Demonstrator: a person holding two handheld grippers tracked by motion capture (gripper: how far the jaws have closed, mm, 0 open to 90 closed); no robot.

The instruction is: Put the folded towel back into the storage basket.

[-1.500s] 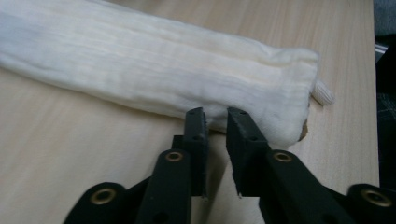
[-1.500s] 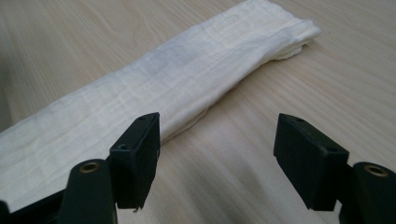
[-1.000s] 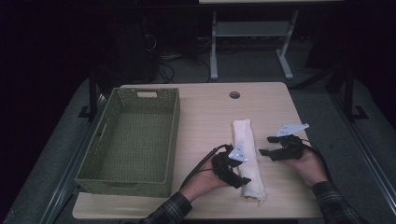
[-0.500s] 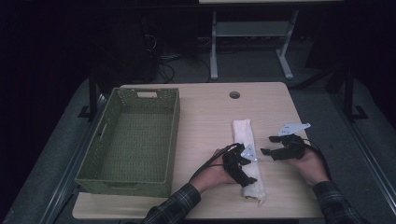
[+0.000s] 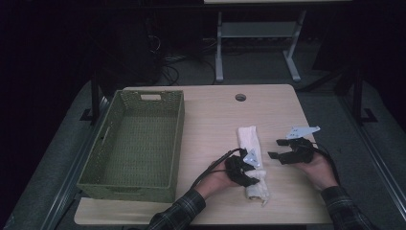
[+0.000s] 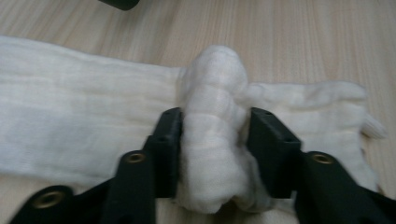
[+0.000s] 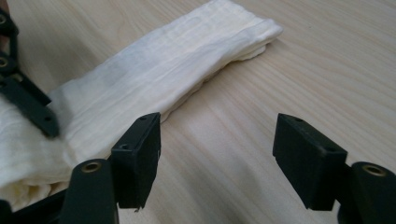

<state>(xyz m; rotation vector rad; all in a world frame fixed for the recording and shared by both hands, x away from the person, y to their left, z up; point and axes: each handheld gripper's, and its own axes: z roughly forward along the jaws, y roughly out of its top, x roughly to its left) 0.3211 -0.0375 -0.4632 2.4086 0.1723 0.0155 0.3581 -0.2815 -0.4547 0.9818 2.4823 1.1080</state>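
A folded white cloth (image 5: 249, 138) lies lengthwise on the wooden table, right of centre. My left gripper (image 5: 252, 176) sits on its near end. In the left gripper view the jaws have just been closing, and my left gripper (image 6: 215, 127) now pinches a raised bunch of the cloth (image 6: 212, 84) between both pads. My right gripper (image 5: 273, 148) rests just right of the cloth, apart from it. In the right gripper view my right gripper (image 7: 217, 154) stands open over bare wood, with the cloth (image 7: 154, 70) off to its left.
A green woven basket (image 5: 176, 143) stands on the left half of the table (image 5: 210, 115), with nothing in it. A round cable hole (image 5: 240, 97) is near the far edge. Dark floor and a desk frame lie beyond the table.
My left gripper has moved right and down onto the near end of the cloth and closed on a bunch of it. The right gripper has stayed in place.
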